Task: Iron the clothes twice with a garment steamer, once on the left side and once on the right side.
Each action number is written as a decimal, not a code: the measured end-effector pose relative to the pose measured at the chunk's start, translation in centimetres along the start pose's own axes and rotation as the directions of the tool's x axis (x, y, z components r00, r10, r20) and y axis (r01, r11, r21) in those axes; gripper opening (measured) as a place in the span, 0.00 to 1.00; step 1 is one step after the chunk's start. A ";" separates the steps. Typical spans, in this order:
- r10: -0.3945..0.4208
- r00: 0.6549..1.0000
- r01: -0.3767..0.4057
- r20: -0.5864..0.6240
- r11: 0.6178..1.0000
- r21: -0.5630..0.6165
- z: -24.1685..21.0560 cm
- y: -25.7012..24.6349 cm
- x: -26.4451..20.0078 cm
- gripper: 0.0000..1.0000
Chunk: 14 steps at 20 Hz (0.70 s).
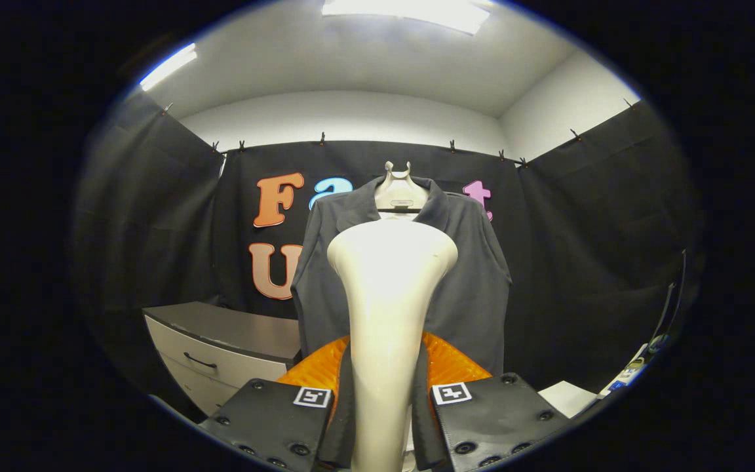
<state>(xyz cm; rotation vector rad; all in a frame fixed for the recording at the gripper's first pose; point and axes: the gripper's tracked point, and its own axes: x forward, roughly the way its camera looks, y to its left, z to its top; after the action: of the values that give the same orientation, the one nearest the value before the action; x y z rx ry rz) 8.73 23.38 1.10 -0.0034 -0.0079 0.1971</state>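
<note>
A dark jacket (469, 275) hangs on a pale hanger (398, 190) against the far wall, open at the front, directly beyond the fingers. A grey drawer cabinet (220, 347) stands to the left, lower than the jacket. The cream garment steamer (387, 295) rises upright between the fingers, its broad head covering the jacket's middle. The gripper (381, 400) is closed onto the steamer's handle, both fingers pressing its sides, one finger (272, 419) left and one right.

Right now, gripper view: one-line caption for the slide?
Tongs shut on the cream garment steamer, held upright in front of the dark jacket on its hanger, grey drawer cabinet alongside.
</note>
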 end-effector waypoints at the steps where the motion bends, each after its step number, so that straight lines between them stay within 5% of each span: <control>1: 0.003 1.000 -0.003 -0.001 1.000 -0.005 -0.1 0.1 0.0 0.42; 14: 0.002 1.000 -0.002 0.007 1.000 0.012 -0.3 0.1 -0.2 0.42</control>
<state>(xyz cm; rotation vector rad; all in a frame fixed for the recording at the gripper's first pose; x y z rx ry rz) 8.56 23.48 0.83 0.0097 -0.0141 0.1992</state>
